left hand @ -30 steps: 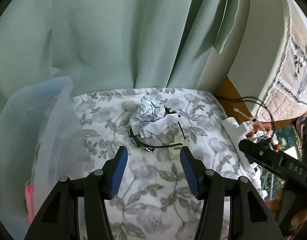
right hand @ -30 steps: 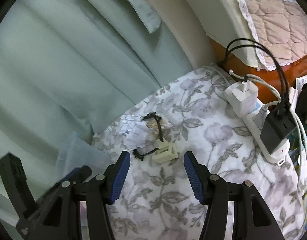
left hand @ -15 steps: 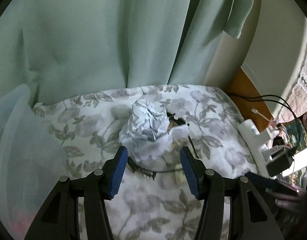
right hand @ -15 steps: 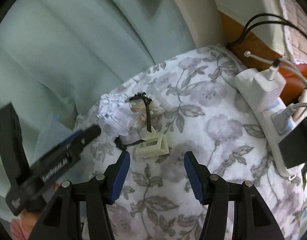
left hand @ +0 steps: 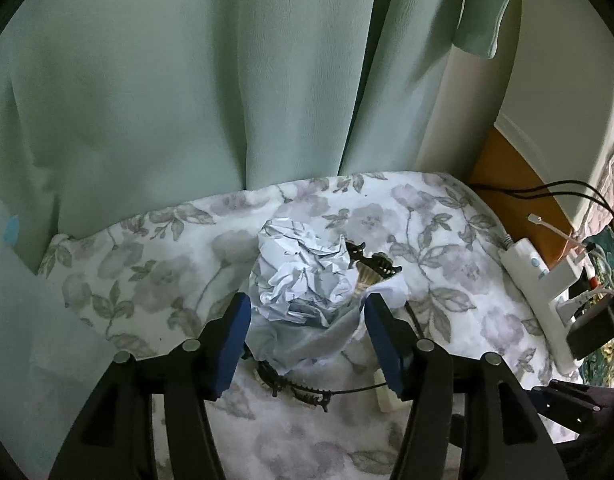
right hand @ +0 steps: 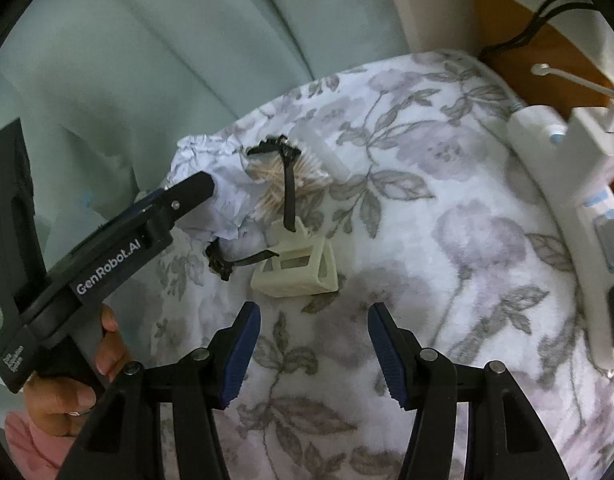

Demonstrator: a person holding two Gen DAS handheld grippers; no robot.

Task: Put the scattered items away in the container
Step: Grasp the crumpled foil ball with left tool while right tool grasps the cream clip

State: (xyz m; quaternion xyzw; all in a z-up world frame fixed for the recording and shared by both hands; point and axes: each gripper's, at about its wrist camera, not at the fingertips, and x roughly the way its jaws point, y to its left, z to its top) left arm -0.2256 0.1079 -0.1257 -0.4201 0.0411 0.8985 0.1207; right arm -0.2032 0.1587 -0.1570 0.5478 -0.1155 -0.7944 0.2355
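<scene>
A crumpled white paper ball (left hand: 301, 276) lies on the floral cloth (left hand: 447, 264), its near edge between my open left gripper's (left hand: 307, 340) blue pads, which do not touch it. Beside it lie a bundle of toothpicks (right hand: 291, 184), a black strap with clips (right hand: 289, 184) and a cream plastic frame piece (right hand: 299, 266). My right gripper (right hand: 313, 350) is open and empty, just short of the cream piece. In the right wrist view the left gripper (right hand: 119, 240) reaches over the paper ball (right hand: 211, 184). A translucent container edge (left hand: 11, 300) shows at far left.
A green curtain (left hand: 227, 80) hangs behind the cloth. A white power strip (right hand: 567, 200) with plugs and cables lies along the right edge, and it also shows in the left wrist view (left hand: 539, 292). A wooden board (left hand: 511, 184) stands beyond it.
My left gripper moved forward until the paper ball lies between its open pads. My right gripper moved forward and closer to the cream piece. Both stayed open.
</scene>
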